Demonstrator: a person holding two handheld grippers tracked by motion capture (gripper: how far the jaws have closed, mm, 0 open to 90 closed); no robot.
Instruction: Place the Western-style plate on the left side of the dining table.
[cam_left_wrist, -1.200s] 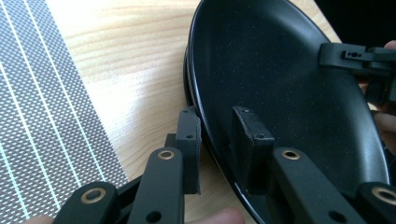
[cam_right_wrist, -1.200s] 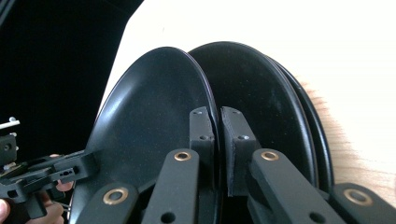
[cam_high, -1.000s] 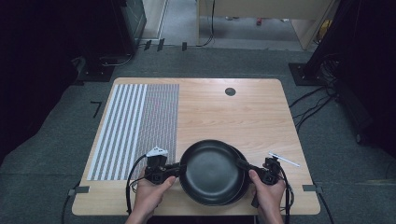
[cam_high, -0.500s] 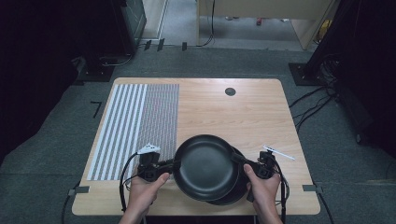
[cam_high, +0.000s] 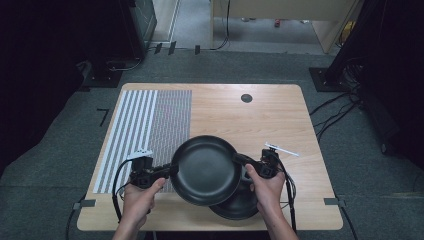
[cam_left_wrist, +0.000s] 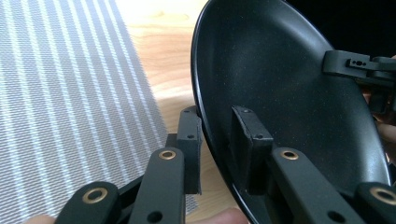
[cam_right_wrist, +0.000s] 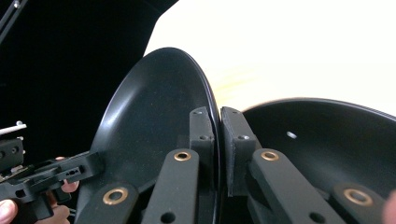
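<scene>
Shadow and the raised round black shallow plate (cam_high: 206, 170) hide most of a second black plate (cam_high: 242, 204) lying on the light wooden worktop (cam_high: 260, 120) near its front edge. Left claw (cam_high: 172, 170) and right claw (cam_high: 236, 160) are each clenched on opposite rims of the raised plate, a pinch the gripper views show closely (cam_left_wrist: 212, 140) (cam_right_wrist: 215, 135). Bare wood lies open beyond, with the grey striped mat (cam_high: 145, 130) to the left.
</scene>
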